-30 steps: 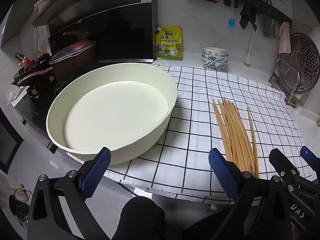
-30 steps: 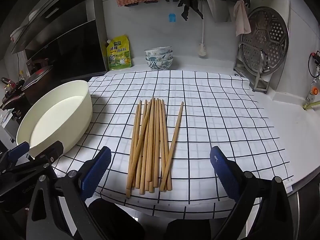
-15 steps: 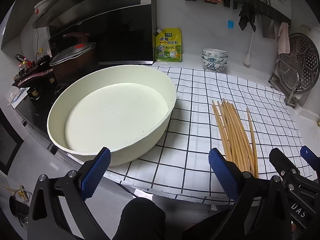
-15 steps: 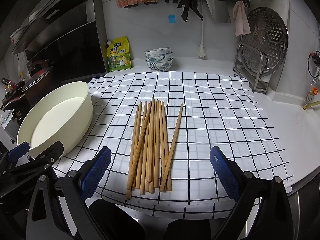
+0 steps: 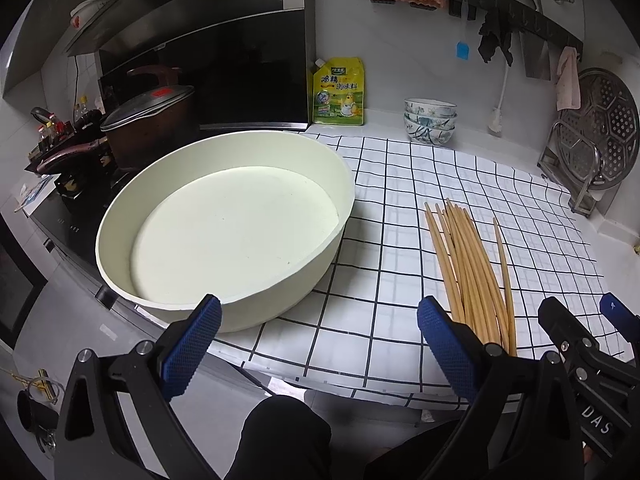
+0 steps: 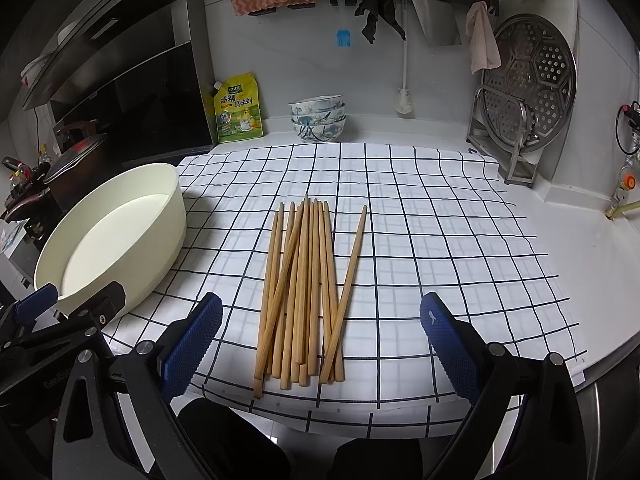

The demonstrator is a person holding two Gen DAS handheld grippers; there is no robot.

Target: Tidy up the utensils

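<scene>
Fingers: left gripper (image 5: 318,342) and right gripper (image 6: 320,340) both spread apart, empty.
Chopsticks (image 6: 306,284): loose at tabletop's (image 6: 580,272) front edge.
Basin (image 5: 120,216): empty.
Progress: nothing sorted yet.

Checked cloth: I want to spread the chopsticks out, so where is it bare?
Bare checked cloth lies right of the chopsticks, out to its right edge, and behind them up to the stacked bowls. A narrower strip separates them from the cream basin. That left side is crowded.
</scene>
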